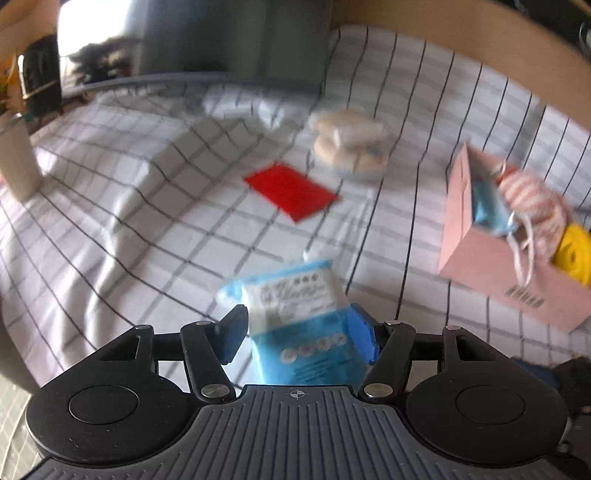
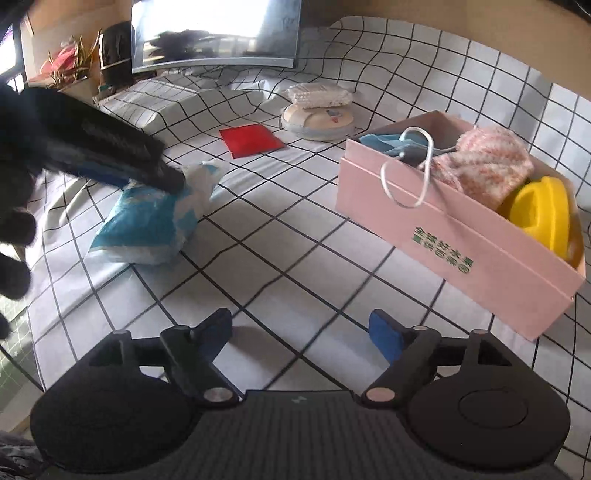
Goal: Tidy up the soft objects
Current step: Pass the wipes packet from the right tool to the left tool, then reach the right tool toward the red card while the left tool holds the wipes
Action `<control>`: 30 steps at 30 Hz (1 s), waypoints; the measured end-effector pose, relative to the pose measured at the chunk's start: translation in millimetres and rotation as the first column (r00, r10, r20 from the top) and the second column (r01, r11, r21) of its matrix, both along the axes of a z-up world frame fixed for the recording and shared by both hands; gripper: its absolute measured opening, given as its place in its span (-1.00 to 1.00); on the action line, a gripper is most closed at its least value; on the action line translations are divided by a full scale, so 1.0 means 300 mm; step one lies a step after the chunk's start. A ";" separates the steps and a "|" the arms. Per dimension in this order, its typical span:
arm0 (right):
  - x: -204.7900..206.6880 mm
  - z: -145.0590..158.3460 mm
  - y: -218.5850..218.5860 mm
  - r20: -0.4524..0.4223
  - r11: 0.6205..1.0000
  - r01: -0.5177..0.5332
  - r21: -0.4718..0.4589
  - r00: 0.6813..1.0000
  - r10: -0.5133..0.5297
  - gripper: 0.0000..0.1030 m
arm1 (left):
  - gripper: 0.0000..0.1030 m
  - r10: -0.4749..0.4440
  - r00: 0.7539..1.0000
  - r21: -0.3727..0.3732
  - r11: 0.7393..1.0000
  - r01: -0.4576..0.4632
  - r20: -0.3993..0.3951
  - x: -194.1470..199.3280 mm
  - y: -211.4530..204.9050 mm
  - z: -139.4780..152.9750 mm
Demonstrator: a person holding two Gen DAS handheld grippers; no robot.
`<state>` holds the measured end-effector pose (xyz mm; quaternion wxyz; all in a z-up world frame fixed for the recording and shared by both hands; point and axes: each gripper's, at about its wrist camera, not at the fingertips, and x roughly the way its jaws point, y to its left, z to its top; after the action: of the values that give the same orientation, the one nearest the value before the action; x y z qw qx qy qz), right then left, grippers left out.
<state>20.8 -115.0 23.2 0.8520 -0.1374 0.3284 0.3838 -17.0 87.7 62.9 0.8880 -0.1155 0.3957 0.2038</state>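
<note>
My left gripper (image 1: 297,328) is shut on a blue and white soft packet (image 1: 299,325), which sits between its pads. In the right wrist view the same packet (image 2: 147,225) rests on the checked cloth with the left gripper (image 2: 162,177) on top of it. A pink box (image 2: 454,225) at the right holds a pink knitted item (image 2: 480,162), a blue face mask (image 2: 391,144) and a yellow object (image 2: 539,214). The box also shows in the left wrist view (image 1: 480,258). My right gripper (image 2: 301,332) is open and empty above the cloth, in front of the box.
A red flat square (image 2: 251,140) lies mid-table. A round cream case (image 2: 317,122) with a white padded bundle (image 2: 319,94) on top stands behind it. A monitor (image 2: 214,33) and plants (image 2: 70,62) are at the back. The checked cloth (image 2: 295,240) covers the table.
</note>
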 end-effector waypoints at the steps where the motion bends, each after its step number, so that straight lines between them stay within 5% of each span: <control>1: -0.004 -0.003 -0.008 0.005 1.000 0.001 0.002 1.000 -0.001 0.65 | 0.31 0.000 1.000 -0.002 1.000 0.000 -0.023 0.014 0.000 -0.020; 7: -0.027 -0.022 -0.052 0.018 0.999 0.037 0.028 0.999 -0.037 0.78 | 0.29 -0.016 0.996 -0.025 1.000 0.014 -0.090 0.057 0.009 -0.137; 12: -0.040 -0.033 -0.062 -0.001 0.999 0.047 0.026 0.999 -0.047 1.00 | 0.29 0.003 1.000 -0.015 1.000 -0.003 0.014 0.054 0.065 -0.116; 21: -0.058 -0.014 -0.027 -0.053 0.993 0.109 -0.051 0.992 -0.111 1.00 | 0.16 -0.148 0.989 -0.012 0.989 0.148 0.016 0.109 0.138 -0.150; 30: -0.005 0.003 0.030 -0.106 0.991 0.072 -0.111 0.991 -0.084 1.00 | 0.14 -0.172 0.980 -0.161 0.969 0.186 0.099 -0.019 0.295 -0.110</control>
<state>19.2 -106.0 24.0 0.8384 -0.1484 0.4002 0.3391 -22.6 176.0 29.9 0.9056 -0.1627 0.3827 0.0834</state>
